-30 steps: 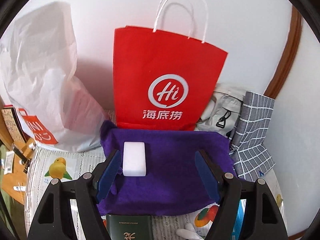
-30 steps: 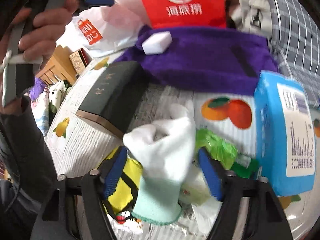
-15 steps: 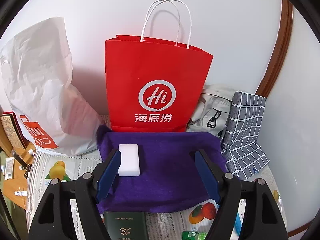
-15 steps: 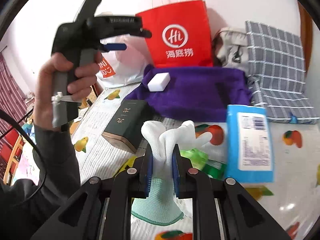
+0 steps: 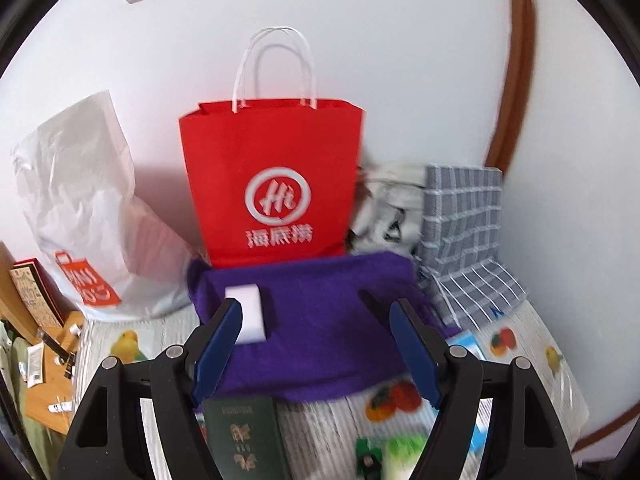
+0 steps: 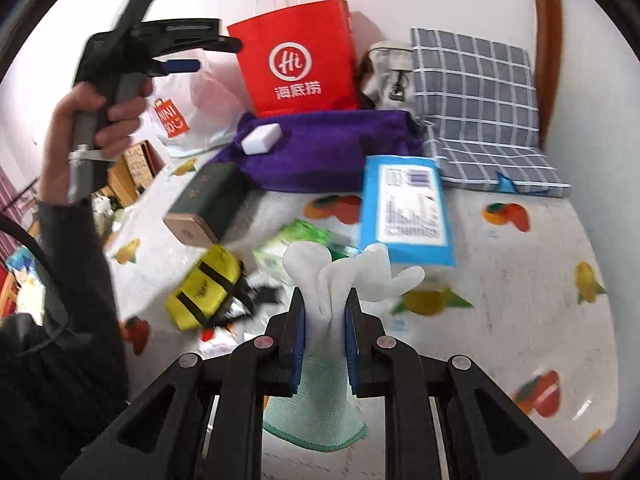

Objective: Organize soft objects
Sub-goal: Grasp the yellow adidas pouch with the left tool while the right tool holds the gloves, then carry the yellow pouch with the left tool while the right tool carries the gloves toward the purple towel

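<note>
My right gripper (image 6: 325, 300) is shut on a white glove (image 6: 340, 276) with a pale green cuff and holds it above the table. A purple cloth (image 5: 320, 320) lies at the back with a white sponge (image 5: 246, 312) on its left part; both show in the right wrist view, cloth (image 6: 340, 148) and sponge (image 6: 261, 139). My left gripper (image 5: 316, 328) is open and empty, raised above the cloth's near edge. In the right wrist view the left gripper (image 6: 176, 54) is held high at the left.
A red paper bag (image 5: 272, 184), a white plastic bag (image 5: 80, 208), a grey pouch (image 5: 388, 208) and a checked cloth (image 5: 464, 232) stand at the back wall. On the fruit-print tablecloth (image 6: 520, 280) lie a green box (image 6: 208, 204), a blue wipes pack (image 6: 406, 208), a yellow pouch (image 6: 204, 288) and a green packet (image 6: 296, 240).
My right gripper closed on the white glove and lifted it off the table. My left gripper rose and drew back from the purple cloth, staying open.
</note>
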### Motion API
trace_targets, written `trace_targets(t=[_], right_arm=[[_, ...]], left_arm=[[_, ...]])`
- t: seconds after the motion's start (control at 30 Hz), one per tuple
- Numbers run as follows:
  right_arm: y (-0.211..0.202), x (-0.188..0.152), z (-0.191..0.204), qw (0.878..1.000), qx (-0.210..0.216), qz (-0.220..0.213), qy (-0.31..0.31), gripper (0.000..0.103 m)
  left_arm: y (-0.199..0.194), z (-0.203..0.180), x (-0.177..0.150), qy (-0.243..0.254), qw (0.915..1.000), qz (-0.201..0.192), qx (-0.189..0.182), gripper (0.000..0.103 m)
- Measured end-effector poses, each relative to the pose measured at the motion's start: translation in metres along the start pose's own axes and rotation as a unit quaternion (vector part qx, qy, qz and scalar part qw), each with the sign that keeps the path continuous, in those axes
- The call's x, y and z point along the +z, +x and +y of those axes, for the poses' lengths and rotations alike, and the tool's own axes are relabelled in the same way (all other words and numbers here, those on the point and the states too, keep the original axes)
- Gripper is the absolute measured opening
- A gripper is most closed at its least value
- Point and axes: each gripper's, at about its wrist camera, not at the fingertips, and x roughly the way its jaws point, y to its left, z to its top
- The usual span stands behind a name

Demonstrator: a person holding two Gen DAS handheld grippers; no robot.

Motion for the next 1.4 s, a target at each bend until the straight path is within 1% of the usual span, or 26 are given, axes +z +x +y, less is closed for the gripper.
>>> trace_targets(t=[0.07,0.13,0.2,0.27,0.33,0.47,0.57,0.7,0.8,0.83,0.9,0.97,1.1,1.17,1.23,1.3,1.33,1.37,1.4], right_arm=[[0.001,-0.007,-0.004,1.0,-0.006,0.006,0.003,0.017],[0.004,-0.015,-0.008,1.0,-0.018,0.011,0.005,0.017],[0.007,-0.023,-0.012,0.999,-0.028,0.014,0.009,0.017],[0.01,-0.028,-0.015,0.999,-0.027,0.015,0.016,0.017],[0.014,-0.032,-0.018,0.999,-0.026,0.018,0.021,0.017],[0.019,-0.041,-0.017,0.999,-0.033,0.025,0.022,0.017],[0.019,-0.043,-0.015,0.999,-0.034,0.024,0.018,0.017],[0.018,-0.046,-0.011,0.999,-0.032,0.024,0.015,0.017],[0.019,-0.048,-0.01,0.999,-0.035,0.026,0.011,0.017],[0.02,-0.048,-0.01,0.999,-0.035,0.026,0.012,0.017],[0.023,-0.049,-0.012,0.999,-0.037,0.029,0.015,0.017],[0.028,-0.051,-0.014,0.999,-0.04,0.032,0.016,0.017],[0.045,-0.056,-0.021,0.997,-0.048,0.047,0.026,0.017],[0.053,-0.058,-0.026,0.997,-0.05,0.054,0.034,0.017],[0.061,-0.06,-0.03,0.996,-0.052,0.062,0.039,0.018],[0.064,-0.062,-0.031,0.996,-0.053,0.065,0.037,0.019],[0.065,-0.062,-0.031,0.996,-0.055,0.066,0.033,0.02],[0.065,-0.063,-0.031,0.996,-0.057,0.066,0.03,0.02],[0.065,-0.063,-0.031,0.996,-0.057,0.066,0.029,0.02]], left_arm=[[-0.007,-0.005,-0.016,0.012,0.9998,0.012,-0.01,0.075],[-0.01,-0.006,-0.035,0.018,0.9994,0.029,-0.004,0.075],[-0.009,-0.006,-0.06,0.028,0.9983,0.051,0.001,0.075],[-0.006,-0.005,-0.086,0.029,0.9961,0.084,0.004,0.075],[-0.006,-0.005,-0.112,0.035,0.9933,0.11,-0.002,0.075],[-0.008,-0.005,-0.155,0.032,0.9888,0.144,-0.021,0.075],[0.001,-0.003,-0.182,0.019,0.9831,0.18,-0.026,0.075],[0.01,-0.006,-0.206,0.02,0.9776,0.207,-0.03,0.075],[0.018,-0.01,-0.219,0.024,0.9736,0.225,-0.031,0.075],[0.02,-0.011,-0.222,0.026,0.9727,0.229,-0.031,0.075],[0.024,-0.014,-0.226,0.027,0.9724,0.229,-0.031,0.081],[0.027,-0.016,-0.228,0.028,0.9722,0.231,-0.027,0.083],[0.028,-0.024,-0.23,0.046,0.9732,0.225,-0.007,0.084],[0.029,-0.026,-0.231,0.05,0.9734,0.223,-0.006,0.087],[0.032,-0.026,-0.231,0.049,0.9742,0.22,-0.005,0.09],[0.032,-0.025,-0.231,0.042,0.9764,0.212,-0.003,0.09],[0.031,-0.023,-0.23,0.035,0.9774,0.209,-0.004,0.087],[0.029,-0.02,-0.229,0.025,0.979,0.202,-0.005,0.074],[0.027,-0.016,-0.228,0.015,0.9802,0.197,-0.006,0.071]])
